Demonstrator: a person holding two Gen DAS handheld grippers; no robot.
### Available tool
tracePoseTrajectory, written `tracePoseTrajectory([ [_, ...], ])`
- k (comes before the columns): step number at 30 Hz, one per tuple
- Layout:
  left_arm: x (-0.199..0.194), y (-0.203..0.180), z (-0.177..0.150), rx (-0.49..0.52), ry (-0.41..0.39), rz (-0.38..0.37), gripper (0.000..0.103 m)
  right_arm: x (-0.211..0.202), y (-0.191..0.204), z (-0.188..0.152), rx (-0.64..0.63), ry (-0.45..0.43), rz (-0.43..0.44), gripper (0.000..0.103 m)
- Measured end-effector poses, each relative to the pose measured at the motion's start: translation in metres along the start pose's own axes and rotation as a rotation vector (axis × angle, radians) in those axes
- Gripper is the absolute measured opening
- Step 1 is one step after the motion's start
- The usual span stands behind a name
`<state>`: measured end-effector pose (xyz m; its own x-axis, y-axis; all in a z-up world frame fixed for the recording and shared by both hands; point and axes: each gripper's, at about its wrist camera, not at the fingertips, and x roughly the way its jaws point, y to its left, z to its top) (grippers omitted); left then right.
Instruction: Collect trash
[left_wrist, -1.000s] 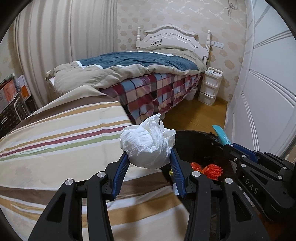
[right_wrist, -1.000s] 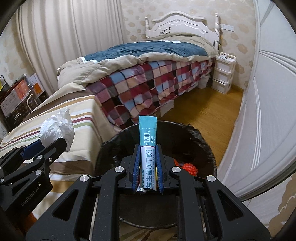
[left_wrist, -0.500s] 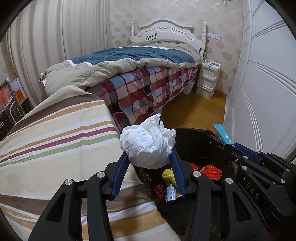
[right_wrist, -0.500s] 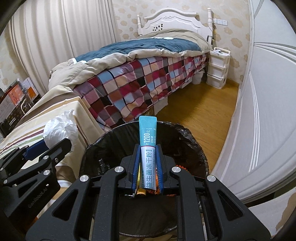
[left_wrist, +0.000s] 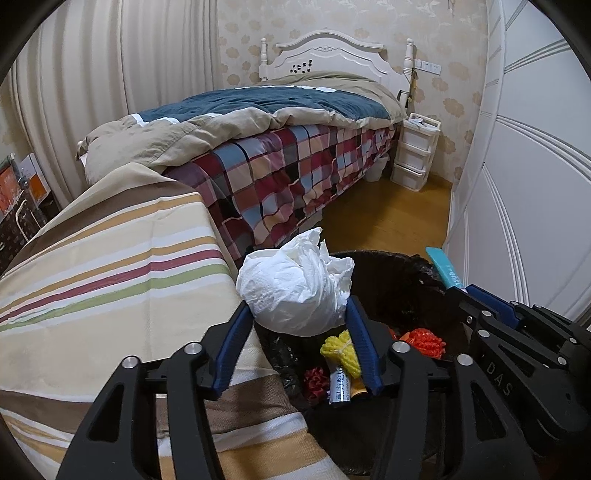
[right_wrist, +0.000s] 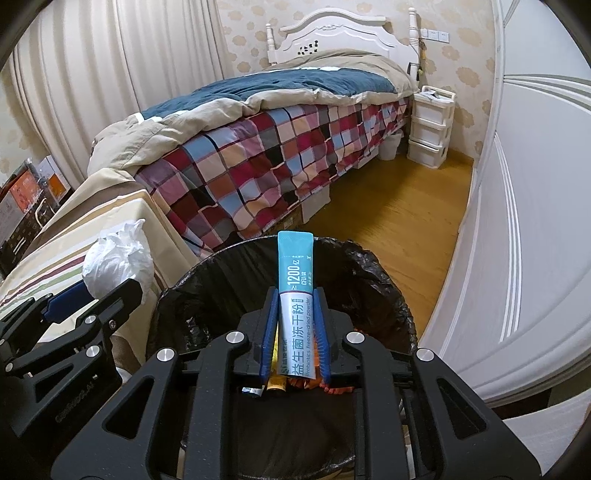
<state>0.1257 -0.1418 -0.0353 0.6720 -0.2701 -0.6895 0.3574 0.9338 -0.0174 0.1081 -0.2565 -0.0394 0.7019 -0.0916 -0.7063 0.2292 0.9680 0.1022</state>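
My left gripper (left_wrist: 297, 314) is shut on a crumpled white tissue wad (left_wrist: 295, 291) and holds it over the near left rim of a round bin lined with a black bag (left_wrist: 402, 280). My right gripper (right_wrist: 295, 295) is shut on a teal and white powder sachet (right_wrist: 295, 291) and holds it upright above the bin (right_wrist: 229, 280). The bin holds yellow, red and orange trash (left_wrist: 341, 350). The tissue wad also shows in the right wrist view (right_wrist: 118, 258), left of the bin. The right gripper shows in the left wrist view (left_wrist: 480, 295) with the sachet (left_wrist: 443, 267).
A striped cloth-covered surface (left_wrist: 110, 280) stands left of the bin. A bed with a checked blanket (left_wrist: 295, 177) lies beyond it. White wardrobe doors (left_wrist: 524, 184) run along the right. A white drawer unit (left_wrist: 415, 155) stands by the bed. Wooden floor (right_wrist: 399, 210) lies past the bin.
Both grippers have moved right and forward with their loads, so more of the bin's inside shows beneath them. Both grips are unchanged.
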Motion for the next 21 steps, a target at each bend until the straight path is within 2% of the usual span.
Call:
tracePoseTrajectory([
  [5,-0.003,0.004,0.000,-0.017,-0.015,0.010,0.072,-0.002,-0.002,0.000,0.003,-0.014,-0.014,0.040],
  [14,-0.008,0.008,0.001,-0.012,-0.032,0.028,0.078,-0.010,-0.004,0.001,0.012,-0.036,-0.042,0.062],
  [18,-0.012,0.012,0.002,-0.029,-0.040,0.029,0.081,-0.016,-0.004,0.001,0.012,-0.051,-0.067,0.078],
  [21,-0.015,0.017,0.002,-0.036,-0.051,0.042,0.083,-0.019,-0.005,0.001,0.016,-0.064,-0.078,0.085],
])
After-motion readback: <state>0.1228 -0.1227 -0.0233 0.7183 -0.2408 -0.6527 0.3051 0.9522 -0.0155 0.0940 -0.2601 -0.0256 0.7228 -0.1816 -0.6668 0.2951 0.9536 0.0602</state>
